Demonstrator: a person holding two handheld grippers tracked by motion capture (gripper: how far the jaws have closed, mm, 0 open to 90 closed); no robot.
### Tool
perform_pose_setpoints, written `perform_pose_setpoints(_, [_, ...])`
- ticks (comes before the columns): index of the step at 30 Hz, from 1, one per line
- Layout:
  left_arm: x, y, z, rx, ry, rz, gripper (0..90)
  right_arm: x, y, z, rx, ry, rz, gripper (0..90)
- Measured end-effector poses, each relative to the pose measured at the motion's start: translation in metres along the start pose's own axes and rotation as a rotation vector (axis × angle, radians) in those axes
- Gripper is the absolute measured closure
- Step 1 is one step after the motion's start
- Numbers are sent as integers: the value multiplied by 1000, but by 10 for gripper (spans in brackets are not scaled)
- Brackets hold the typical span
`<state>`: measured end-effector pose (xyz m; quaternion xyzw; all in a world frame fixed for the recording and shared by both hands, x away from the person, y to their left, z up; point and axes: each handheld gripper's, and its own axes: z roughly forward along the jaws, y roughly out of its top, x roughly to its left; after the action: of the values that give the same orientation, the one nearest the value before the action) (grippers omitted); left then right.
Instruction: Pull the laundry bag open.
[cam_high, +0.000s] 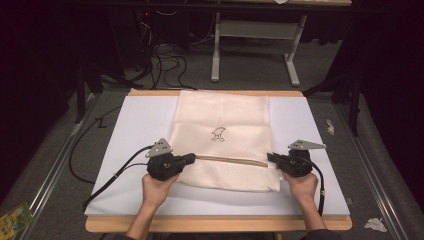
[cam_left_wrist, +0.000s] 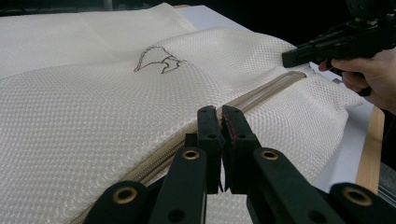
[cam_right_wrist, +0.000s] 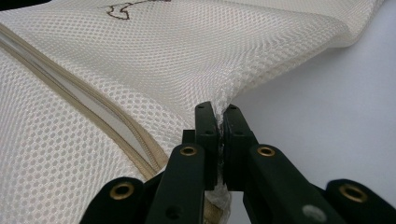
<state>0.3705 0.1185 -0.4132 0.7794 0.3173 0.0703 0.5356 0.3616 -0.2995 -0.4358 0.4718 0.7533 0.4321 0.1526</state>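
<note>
A cream mesh bag (cam_high: 220, 112) with a small dark emblem (cam_high: 218, 134) lies flat on a white board (cam_high: 135, 125). Its tan zipper (cam_high: 230, 160) runs across the near part, and its tapes stand slightly apart. My left gripper (cam_high: 192, 158) is at the zipper's left end with its jaws pressed together (cam_left_wrist: 219, 112) over the zipper (cam_left_wrist: 266, 91); what they pinch is hidden. My right gripper (cam_high: 270, 157) is shut on the bag's right edge, where mesh (cam_right_wrist: 187, 56) bunches between its jaws (cam_right_wrist: 218, 108).
The board rests on a wooden table (cam_high: 215, 224). Beyond the far edge are cables and grey frame legs (cam_high: 215, 55) on the floor. A green packet (cam_high: 15, 217) lies at the bottom left and crumpled paper (cam_high: 375, 224) at the bottom right.
</note>
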Motion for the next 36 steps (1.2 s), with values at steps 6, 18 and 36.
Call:
perform_pose_setpoints(6, [4,-1,-6,-3,1,-13,872,-3,0,-3,1,-13,3,882])
perform_pose_setpoints(18, [9,-1,-15,-18,18,-21,872,-3,-1,-3,1,-16,10,882])
perform_pose_setpoints(36, [18,-4,-26,-29,41,-39,871,-3,-1,-1,10,-18,0,882])
